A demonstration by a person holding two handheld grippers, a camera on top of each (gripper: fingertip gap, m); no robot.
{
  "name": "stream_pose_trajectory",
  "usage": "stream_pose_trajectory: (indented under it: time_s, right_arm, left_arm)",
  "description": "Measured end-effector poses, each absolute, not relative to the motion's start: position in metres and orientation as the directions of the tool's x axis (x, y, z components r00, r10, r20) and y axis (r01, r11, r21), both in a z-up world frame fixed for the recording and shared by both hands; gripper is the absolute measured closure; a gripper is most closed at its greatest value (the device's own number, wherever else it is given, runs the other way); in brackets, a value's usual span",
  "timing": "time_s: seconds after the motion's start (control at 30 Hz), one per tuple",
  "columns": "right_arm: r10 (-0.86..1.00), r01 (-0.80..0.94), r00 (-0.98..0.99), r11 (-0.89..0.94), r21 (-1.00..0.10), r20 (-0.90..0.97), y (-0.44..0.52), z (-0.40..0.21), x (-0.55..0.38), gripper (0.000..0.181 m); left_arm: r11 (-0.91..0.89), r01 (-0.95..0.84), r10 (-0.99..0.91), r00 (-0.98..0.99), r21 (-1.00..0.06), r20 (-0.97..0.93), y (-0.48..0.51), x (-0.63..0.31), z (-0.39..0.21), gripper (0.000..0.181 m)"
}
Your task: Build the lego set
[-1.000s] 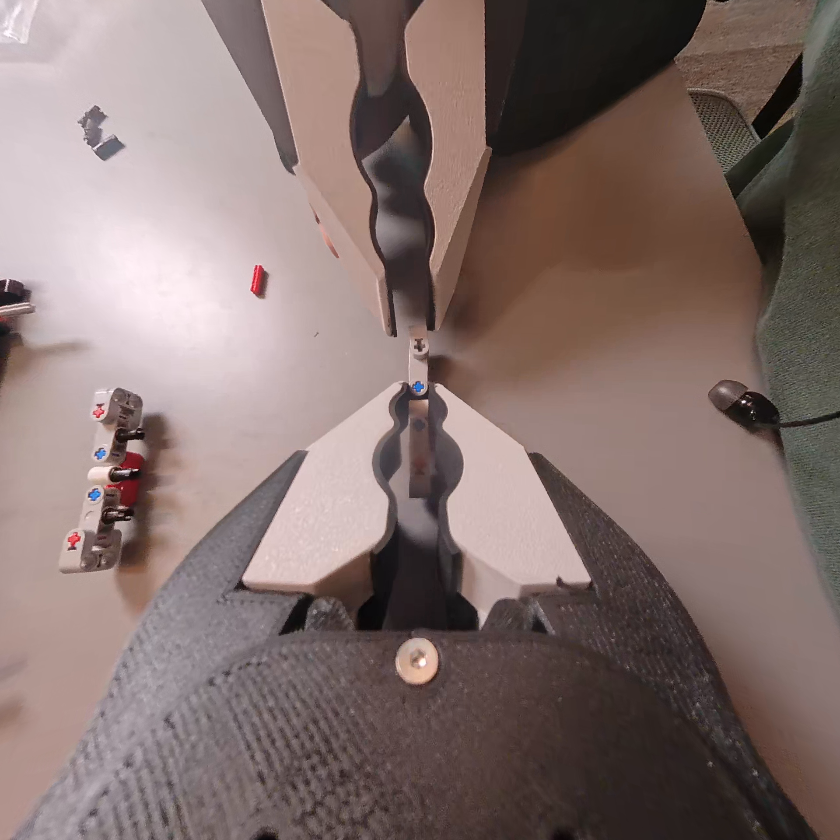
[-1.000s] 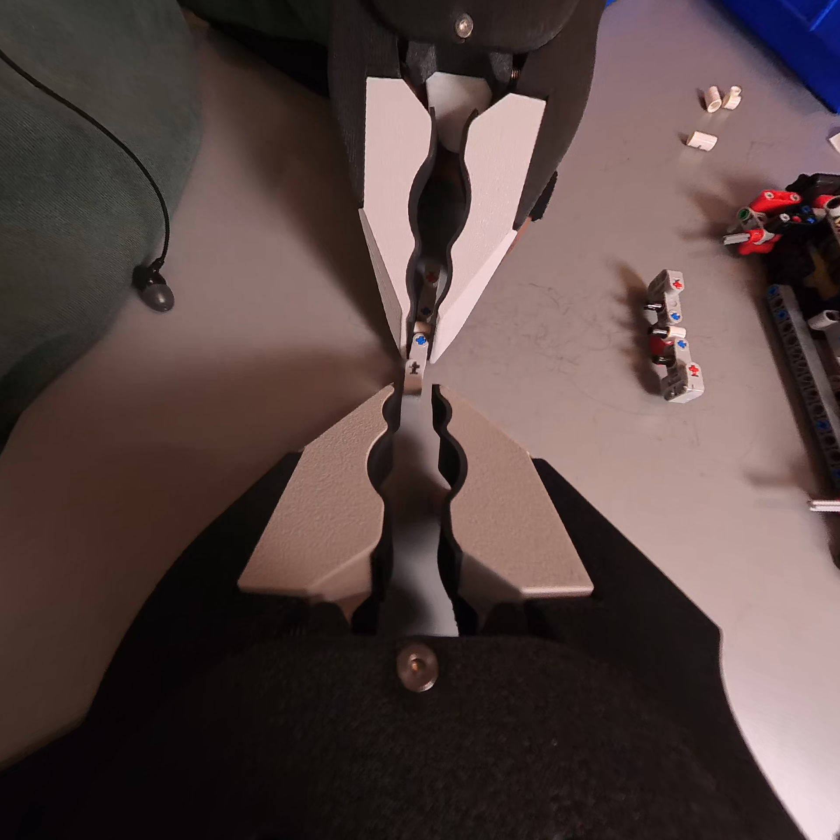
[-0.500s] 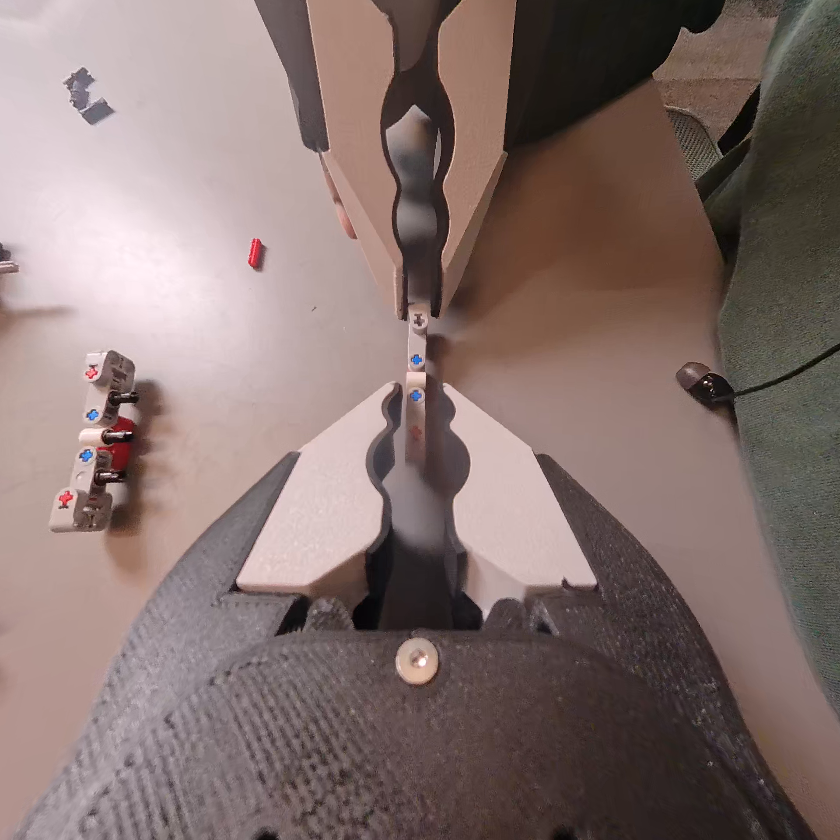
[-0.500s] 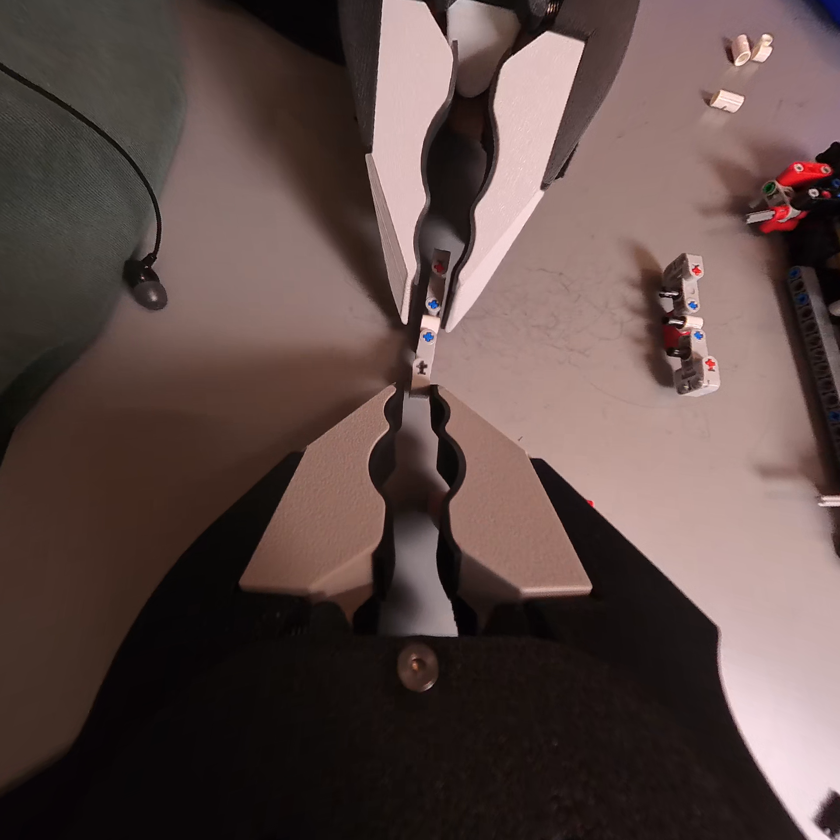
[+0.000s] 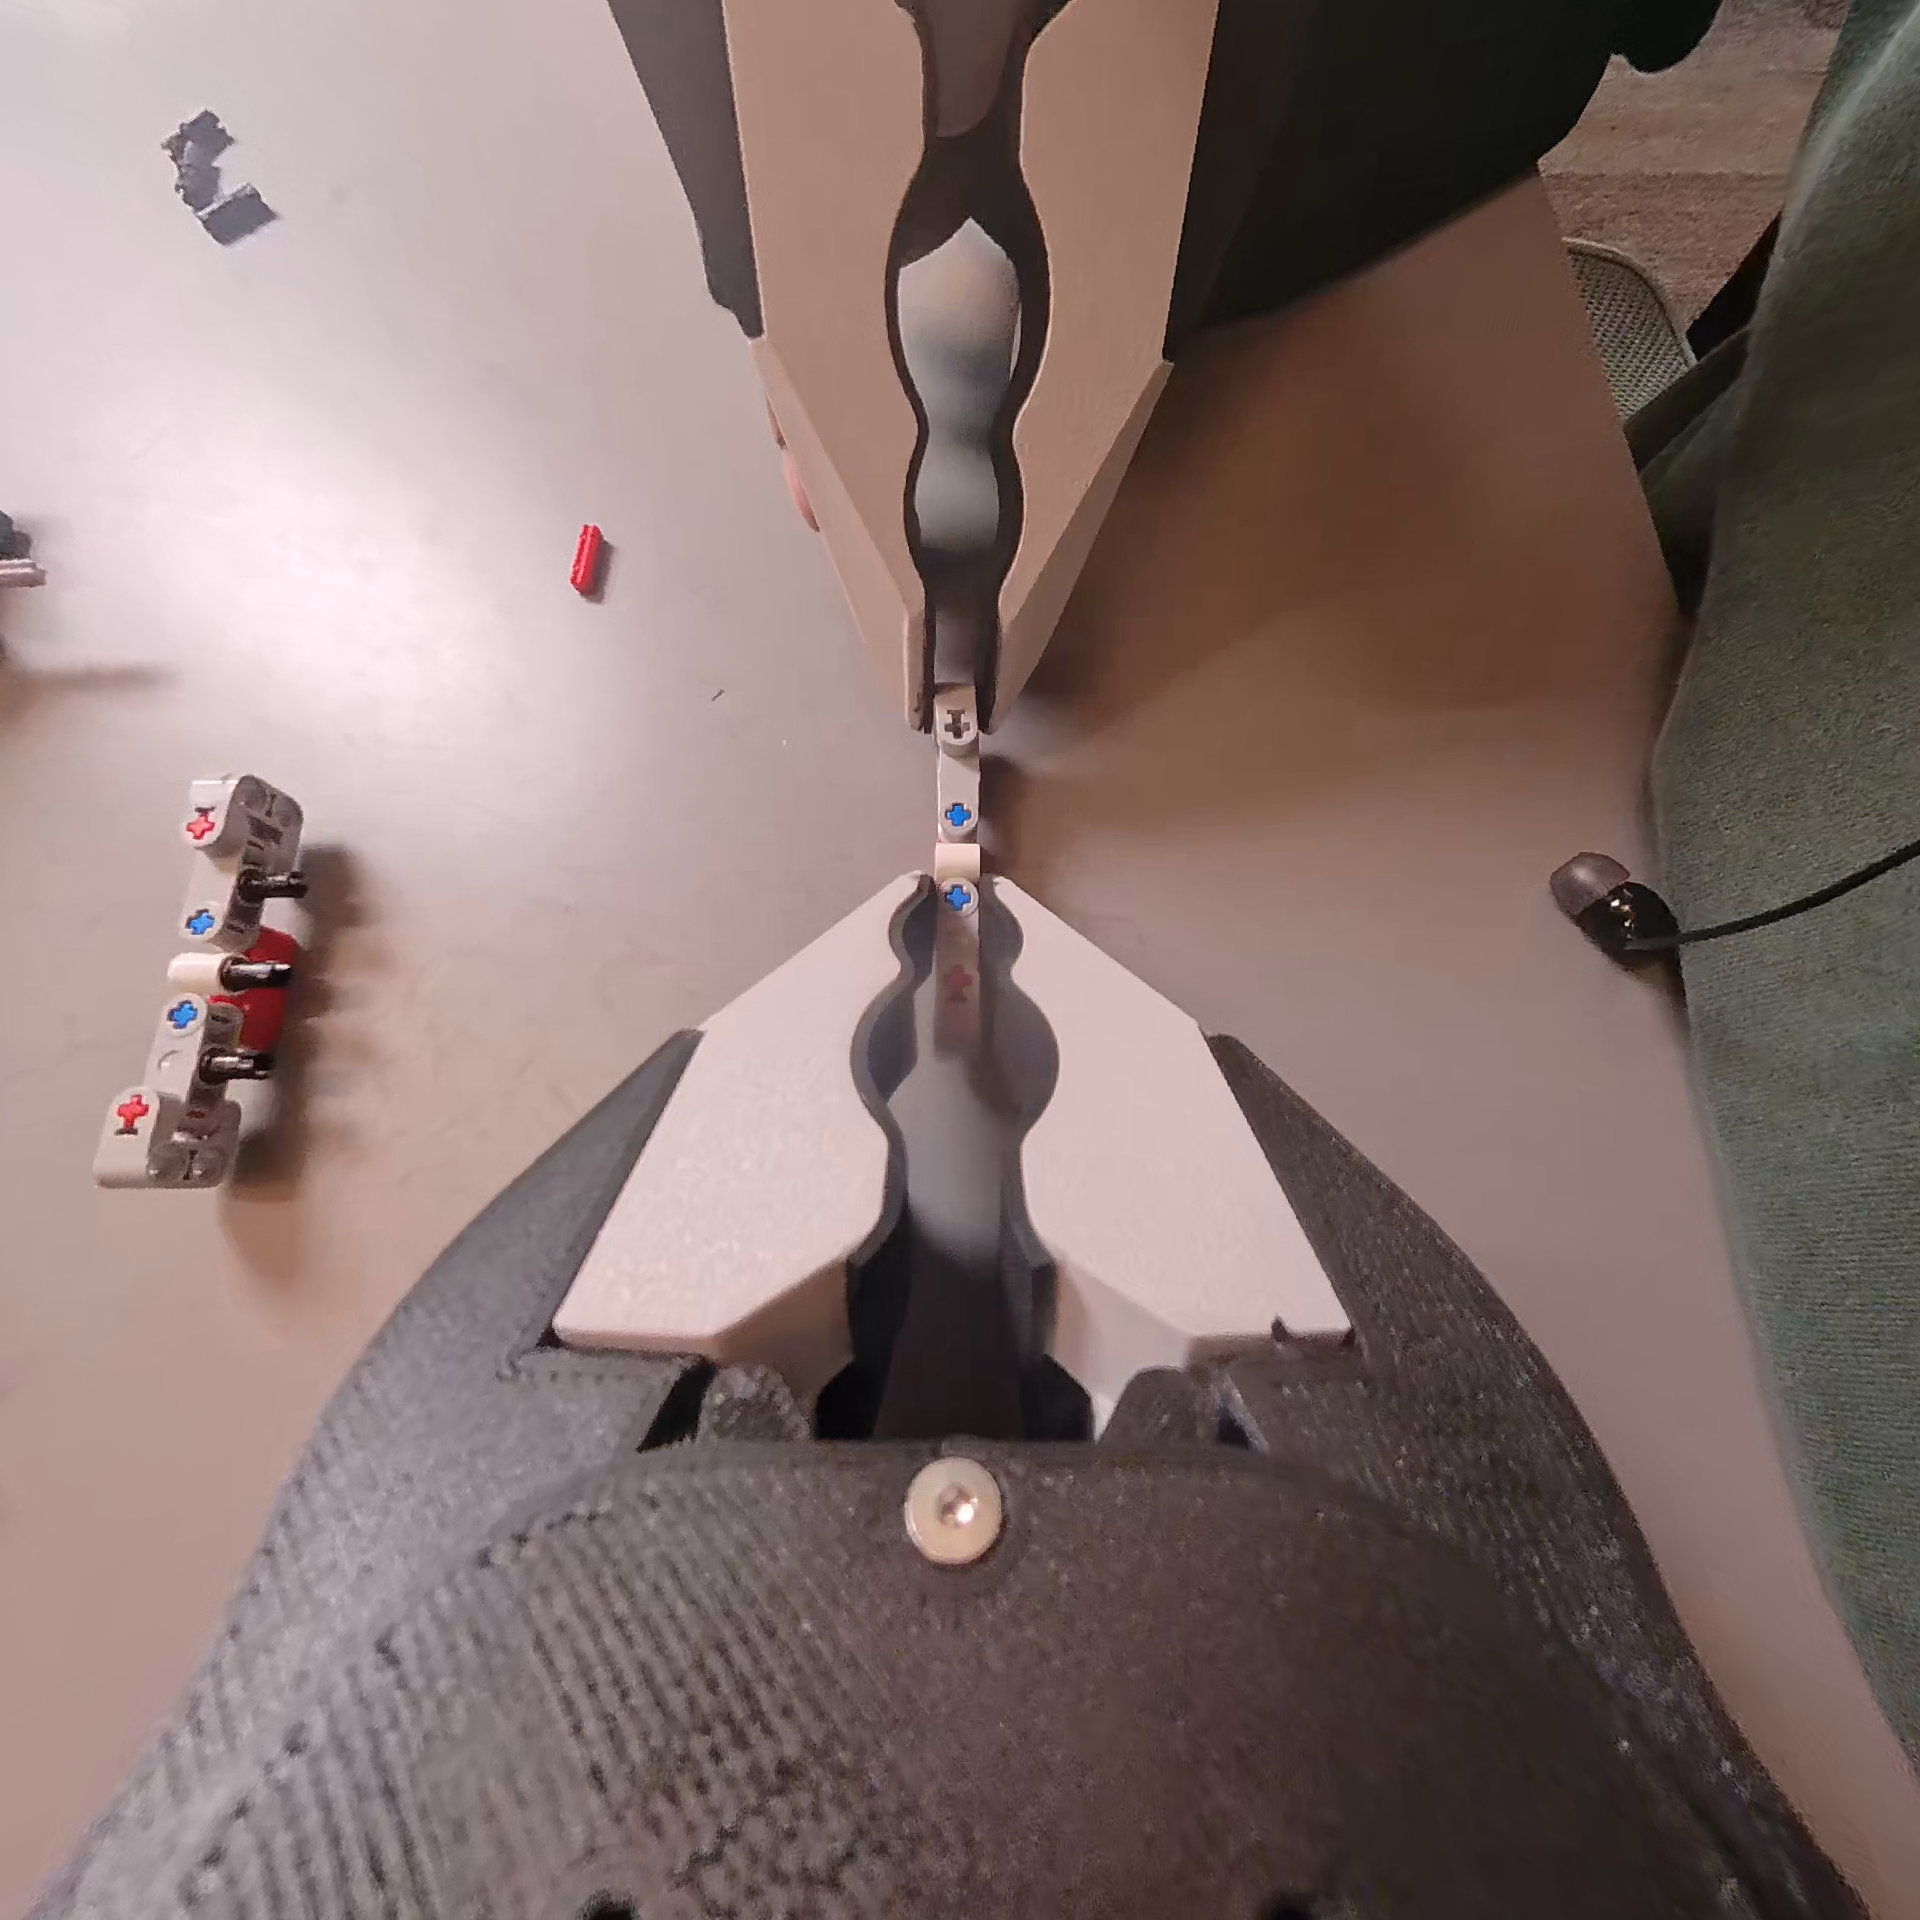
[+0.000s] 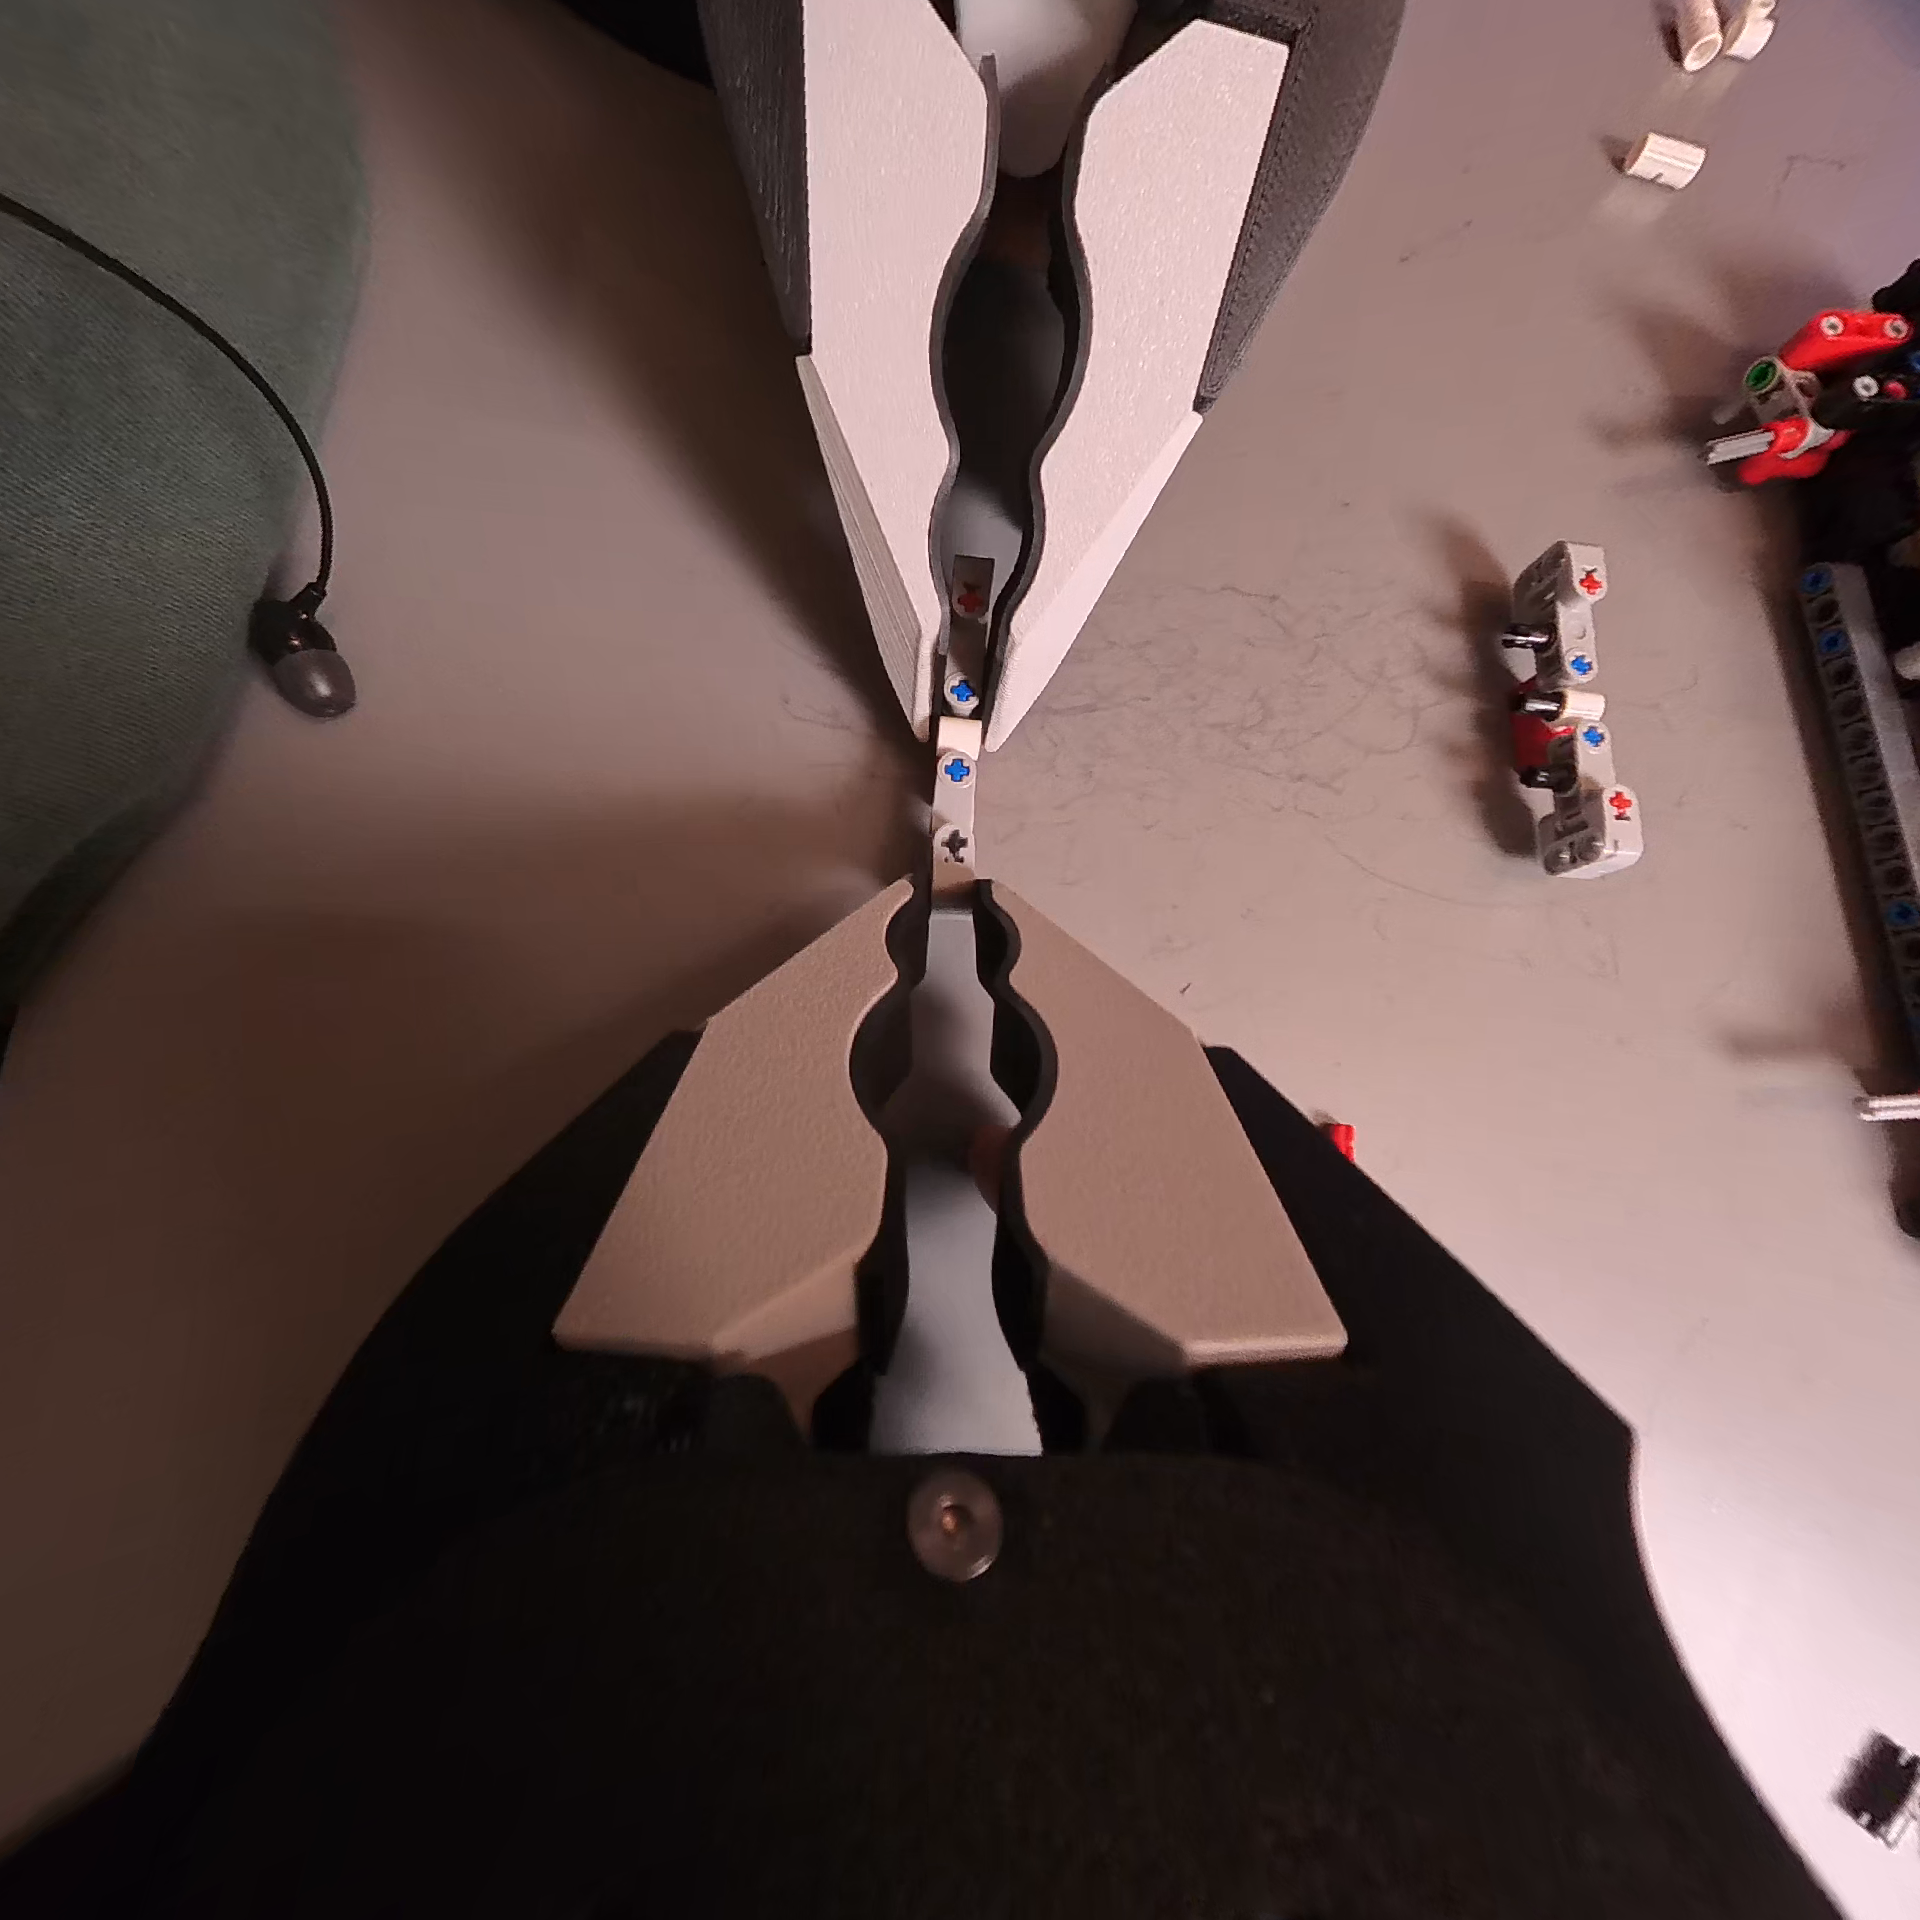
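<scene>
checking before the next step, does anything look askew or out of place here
Nothing looks damaged. The grey lego assembly is pinched straight between the left claw and right claw. Only a small red piece lies loose on the table.

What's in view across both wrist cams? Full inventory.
grey strip: 1, blue and red pegs, held between both grippers
grey piece: 1, red core, black pins, on table
red peg: 1, loose on table
dark bits: 2, far table
white tubes: 3, far table
red-black build: 1, table edge
earbud: 1, black, by green cloth
left gripper: jaws shut on strip
right gripper: jaws shut on strip
</scene>
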State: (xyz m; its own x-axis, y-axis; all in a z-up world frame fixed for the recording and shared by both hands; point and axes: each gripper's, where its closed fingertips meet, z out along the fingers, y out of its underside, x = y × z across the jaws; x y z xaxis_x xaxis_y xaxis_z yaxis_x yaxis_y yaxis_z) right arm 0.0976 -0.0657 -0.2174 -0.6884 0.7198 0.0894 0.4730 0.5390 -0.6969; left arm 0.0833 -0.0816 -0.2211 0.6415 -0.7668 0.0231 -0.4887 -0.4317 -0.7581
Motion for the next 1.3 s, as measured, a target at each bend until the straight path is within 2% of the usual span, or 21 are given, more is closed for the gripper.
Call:
stream_pose_trajectory:
  time_s: [0.03,1.3]
  right_arm:
    - [0.721,0.477,-0.687,0.539,-0.695,0.088,-0.0658,-0.2175,0.0976,0.175]
    - [0.708,0.475,-0.703,0.533,-0.700,0.062,-0.0695,-0.2170,0.1008,0.174]
  left_arm:
    - [-0.437,-0.485,-0.762,0.647,-0.758,0.025,-0.0817,0.0833,-0.2212,0.176]
    - [-0.441,-0.480,-0.748,0.663,-0.758,0.016,-0.0848,0.0860,-0.2215,0.175]
